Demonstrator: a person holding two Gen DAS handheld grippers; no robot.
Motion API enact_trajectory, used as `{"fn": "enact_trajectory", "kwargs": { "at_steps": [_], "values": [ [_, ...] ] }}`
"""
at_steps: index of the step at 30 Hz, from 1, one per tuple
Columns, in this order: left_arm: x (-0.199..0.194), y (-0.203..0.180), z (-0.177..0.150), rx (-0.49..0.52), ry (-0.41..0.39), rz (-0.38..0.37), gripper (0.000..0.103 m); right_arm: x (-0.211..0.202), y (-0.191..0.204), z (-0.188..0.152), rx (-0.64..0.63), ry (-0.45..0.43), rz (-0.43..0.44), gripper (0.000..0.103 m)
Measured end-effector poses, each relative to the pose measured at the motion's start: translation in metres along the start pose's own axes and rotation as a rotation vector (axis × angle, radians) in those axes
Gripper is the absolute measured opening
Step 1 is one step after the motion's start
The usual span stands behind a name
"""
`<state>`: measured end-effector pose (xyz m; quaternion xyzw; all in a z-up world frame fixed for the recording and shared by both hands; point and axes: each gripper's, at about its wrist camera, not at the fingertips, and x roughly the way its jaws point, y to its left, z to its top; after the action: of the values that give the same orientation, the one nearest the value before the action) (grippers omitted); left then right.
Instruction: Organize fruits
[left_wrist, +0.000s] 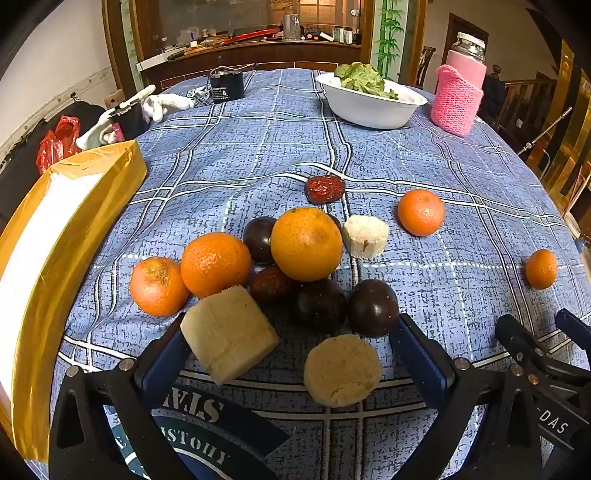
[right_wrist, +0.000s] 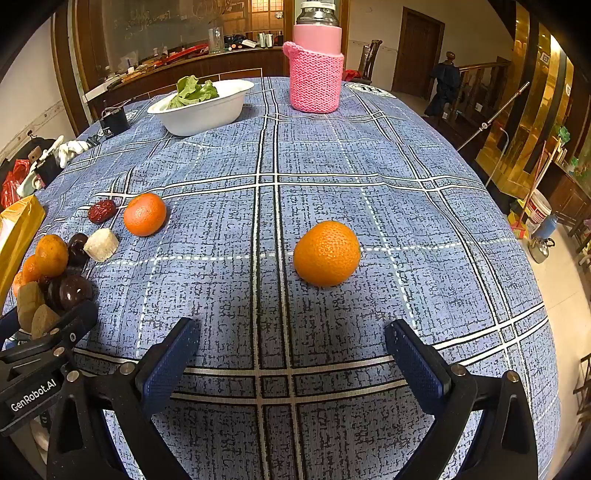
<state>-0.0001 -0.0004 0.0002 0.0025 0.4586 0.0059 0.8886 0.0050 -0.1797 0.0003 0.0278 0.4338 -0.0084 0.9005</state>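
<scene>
I hold both tongs spread wide and empty, my left gripper (left_wrist: 291, 347) over the heaped oranges, dark plums and pale cut chunks, my right gripper (right_wrist: 291, 350) facing the lone round orange (right_wrist: 327, 253), so each can take its own fruit.

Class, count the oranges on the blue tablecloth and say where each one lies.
5. Three sit in the fruit pile: leftmost orange, next orange, and biggest orange. One lone orange lies right of the pile, and the farthest orange lies alone ahead of the right gripper. The pile may hide more.
</scene>
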Motion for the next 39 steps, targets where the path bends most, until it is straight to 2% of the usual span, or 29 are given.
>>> {"fn": "enact_trajectory", "kwargs": {
  "at_steps": [13, 19, 22, 25, 26, 28, 29, 30, 32, 34, 35, 39],
  "values": [
    [0.007, 0.004, 0.003, 0.019, 0.039, -0.009, 0.103, 0.001, 0.000, 0.002, -0.001, -0.001, -0.002, 0.103],
    [-0.007, 0.010, -0.009, 0.050, 0.065, -0.051, 0.102, 0.001, 0.000, 0.003, -0.001, -0.001, -0.002, 0.103],
    [-0.032, 0.030, -0.021, 0.009, 0.040, -0.144, 0.099, 0.001, 0.000, 0.003, 0.000, -0.001, -0.001, 0.103],
    [-0.062, 0.053, -0.032, -0.018, -0.040, -0.167, 0.099, 0.001, -0.002, 0.003, 0.006, -0.004, 0.013, 0.103],
    [-0.068, 0.062, -0.035, -0.029, -0.041, -0.168, 0.099, 0.001, -0.002, 0.003, 0.008, -0.005, 0.020, 0.103],
    [-0.078, 0.085, -0.044, -0.071, -0.012, -0.212, 0.091, -0.001, -0.003, 0.001, 0.013, 0.001, 0.040, 0.103],
    [-0.081, 0.093, -0.046, -0.082, 0.003, -0.233, 0.079, -0.001, -0.005, 0.002, 0.016, 0.008, 0.046, 0.103],
    [-0.084, 0.101, -0.047, -0.091, 0.015, -0.248, 0.075, -0.001, -0.006, 0.003, 0.015, 0.023, 0.052, 0.103],
    [-0.096, 0.124, -0.049, -0.143, 0.004, -0.287, 0.075, 0.002, -0.002, 0.006, -0.018, 0.054, 0.030, 0.103],
    [-0.110, 0.142, -0.049, -0.179, -0.051, -0.313, 0.077, 0.002, -0.002, 0.009, -0.027, 0.060, 0.019, 0.103],
    [-0.117, 0.149, -0.048, -0.175, -0.071, -0.314, 0.081, 0.002, -0.003, 0.009, -0.027, 0.060, 0.020, 0.103],
    [-0.133, 0.163, -0.050, -0.184, -0.105, -0.358, 0.082, 0.002, 0.000, 0.007, -0.024, 0.057, 0.016, 0.103]
  ]
}}
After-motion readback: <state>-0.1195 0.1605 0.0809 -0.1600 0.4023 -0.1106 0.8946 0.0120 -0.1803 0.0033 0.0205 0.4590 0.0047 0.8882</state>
